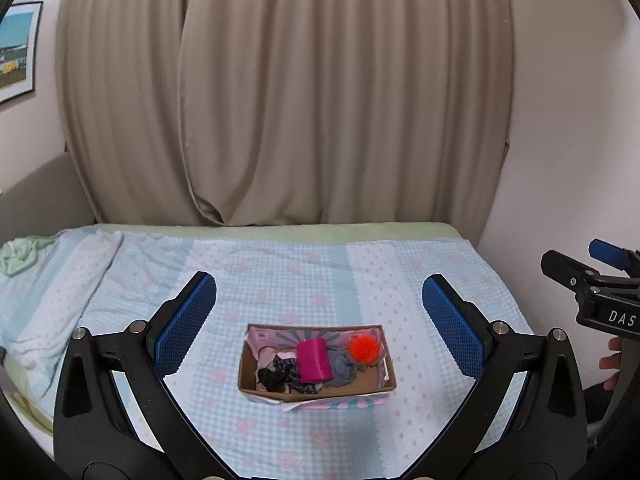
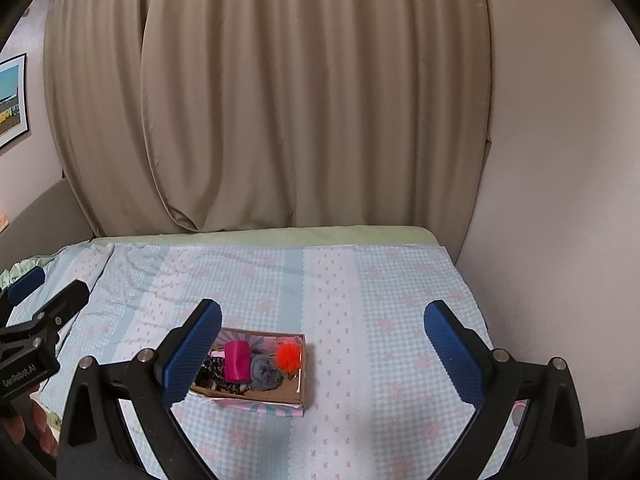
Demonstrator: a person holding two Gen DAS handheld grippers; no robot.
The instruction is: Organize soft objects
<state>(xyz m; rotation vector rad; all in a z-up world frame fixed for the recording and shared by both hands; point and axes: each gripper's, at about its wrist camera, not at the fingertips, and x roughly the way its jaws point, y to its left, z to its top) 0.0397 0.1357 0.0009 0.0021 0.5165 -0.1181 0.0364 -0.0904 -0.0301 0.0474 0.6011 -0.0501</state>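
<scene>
A shallow cardboard box (image 1: 384,372) sits on the bed, also in the right wrist view (image 2: 301,376). It holds a magenta roll (image 1: 314,360), a grey cloth bundle (image 1: 344,368), an orange pompom (image 1: 363,349) and black lacy fabric (image 1: 278,376); the same items show in the right wrist view: roll (image 2: 236,360), grey bundle (image 2: 265,372), pompom (image 2: 288,356). My left gripper (image 1: 318,312) is open and empty, held above and in front of the box. My right gripper (image 2: 322,340) is open and empty, with the box behind its left finger (image 2: 192,356).
The bed has a light blue checked cover (image 1: 320,272) and a green sheet edge (image 1: 280,232). Beige curtains (image 1: 280,100) hang behind. A wall (image 2: 560,200) bounds the right side. A crumpled green cloth (image 1: 16,256) lies at far left. The right gripper's body (image 1: 600,288) shows at the left view's right edge.
</scene>
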